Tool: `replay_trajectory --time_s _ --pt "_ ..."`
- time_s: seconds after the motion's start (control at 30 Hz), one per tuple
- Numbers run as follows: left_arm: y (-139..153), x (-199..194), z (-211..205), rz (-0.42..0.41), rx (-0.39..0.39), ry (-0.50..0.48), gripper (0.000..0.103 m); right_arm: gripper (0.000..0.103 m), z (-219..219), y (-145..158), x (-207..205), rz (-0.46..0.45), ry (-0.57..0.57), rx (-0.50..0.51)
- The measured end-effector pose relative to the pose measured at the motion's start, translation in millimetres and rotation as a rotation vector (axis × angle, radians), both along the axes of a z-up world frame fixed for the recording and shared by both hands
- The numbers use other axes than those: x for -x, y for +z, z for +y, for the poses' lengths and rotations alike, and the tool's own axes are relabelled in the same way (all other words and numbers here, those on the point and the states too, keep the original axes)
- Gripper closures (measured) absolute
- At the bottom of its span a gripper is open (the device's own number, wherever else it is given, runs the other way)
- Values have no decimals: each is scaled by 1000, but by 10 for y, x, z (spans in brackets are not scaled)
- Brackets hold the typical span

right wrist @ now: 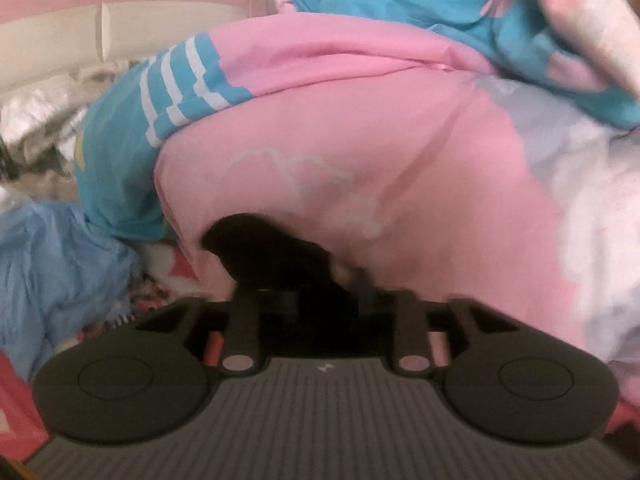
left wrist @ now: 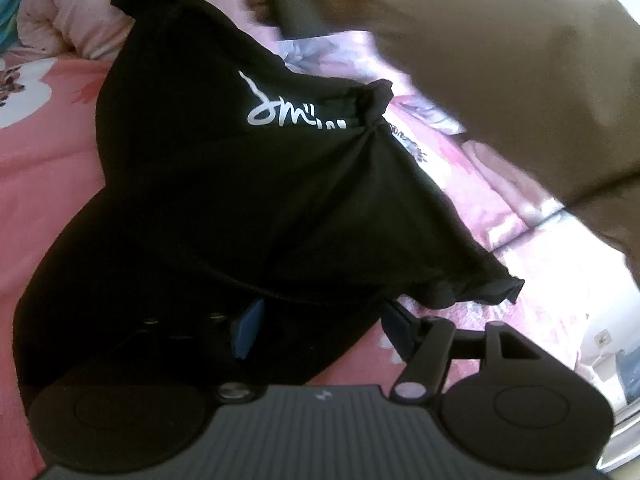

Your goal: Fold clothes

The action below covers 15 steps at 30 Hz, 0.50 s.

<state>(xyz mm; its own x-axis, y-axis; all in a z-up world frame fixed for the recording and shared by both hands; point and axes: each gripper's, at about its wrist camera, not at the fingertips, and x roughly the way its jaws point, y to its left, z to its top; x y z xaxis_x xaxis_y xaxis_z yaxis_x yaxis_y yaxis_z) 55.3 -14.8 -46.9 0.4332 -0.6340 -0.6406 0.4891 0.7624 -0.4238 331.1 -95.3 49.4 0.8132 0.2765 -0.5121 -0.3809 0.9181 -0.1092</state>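
Bed w/ coral-pink floral-print cover (left wrist: 48, 168); black cotton garment w/ white script print (left wrist: 224, 184) drapes onto it at centre. Pale pink quilted bedding (left wrist: 76, 16) bunched at 11 o'clock, shiny pink-lilac satin fabric (left wrist: 460, 184) at 3 o'clock

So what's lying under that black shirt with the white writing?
Under the black shirt there is a pink bedspread, showing at its left and right edges. The shirt drapes over the left gripper, hiding most of its fingers and whatever bedding lies directly beneath.

Two wrist cameras looking close along their fingers.
Both are sharing the black cotton garment with white script (left wrist: 224, 168), over the pink printed bed (left wrist: 44, 152).
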Motion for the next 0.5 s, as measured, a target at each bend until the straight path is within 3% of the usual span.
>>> replay_trajectory --time_s 0.07,0.2,0.37,0.5 --pt "14 9 12 0 4 4 37 33 -135 152 163 -21 -36 49" --pt "39 37 37 -8 11 14 37 27 -586 507 590 -48 -114 66" --pt "68 68 83 -19 20 38 37 23 -1423 871 1440 -58 -235 6" --pt "85 136 85 -47 3 51 36 21 -2154 909 2203 -50 -355 -63"
